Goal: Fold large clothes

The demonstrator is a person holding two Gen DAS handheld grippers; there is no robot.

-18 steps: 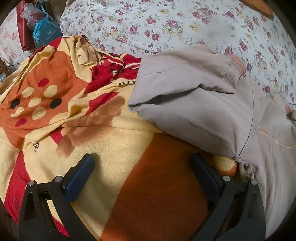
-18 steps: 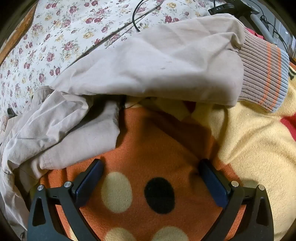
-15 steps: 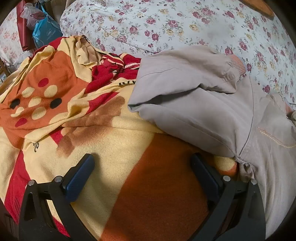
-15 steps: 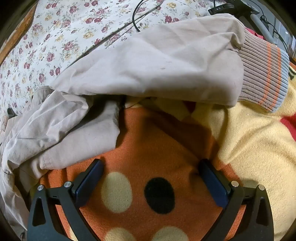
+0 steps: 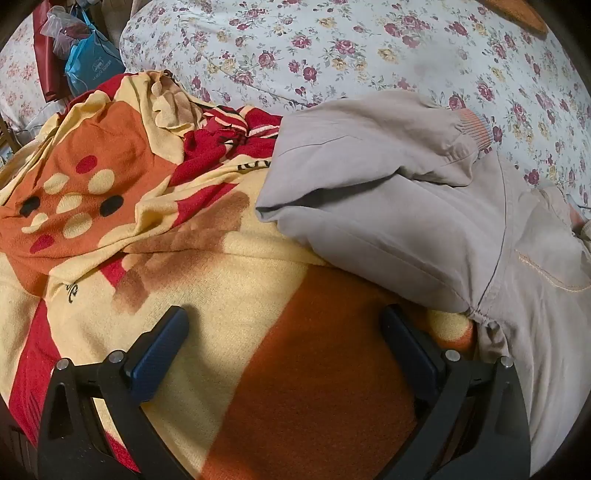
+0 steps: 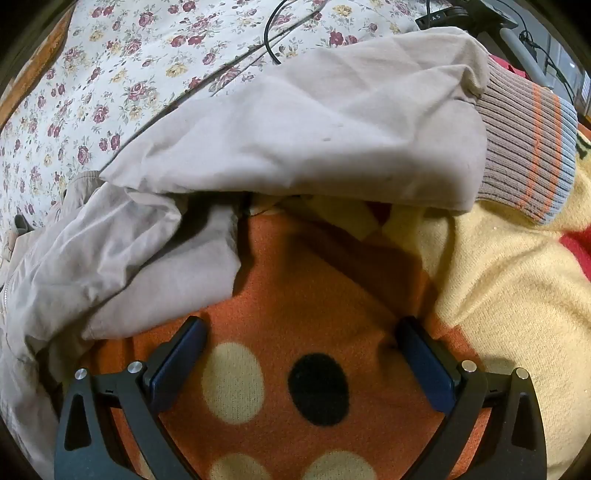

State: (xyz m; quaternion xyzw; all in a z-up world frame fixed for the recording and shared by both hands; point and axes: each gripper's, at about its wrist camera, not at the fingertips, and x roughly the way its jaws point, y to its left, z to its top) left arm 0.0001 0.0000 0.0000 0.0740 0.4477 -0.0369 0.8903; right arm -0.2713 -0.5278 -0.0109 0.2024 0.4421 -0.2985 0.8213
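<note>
Folding looked barely begun. The beige jacket (image 5: 388,199) lay rumpled across the patterned blanket (image 5: 229,295) on the floral bed (image 5: 369,48), one cuff (image 6: 528,147) flopped over. The left gripper (image 5: 284,343) and the right gripper (image 6: 303,354) hung wide open and empty, possibly brushing the blanket.

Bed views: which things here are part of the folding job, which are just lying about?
Job:
- beige jacket, with its striped cuff
- left hand-held gripper, open
- right hand-held gripper, open

Lying about:
- orange and yellow blanket
- floral sheet
- blue bag
- black cable
</note>
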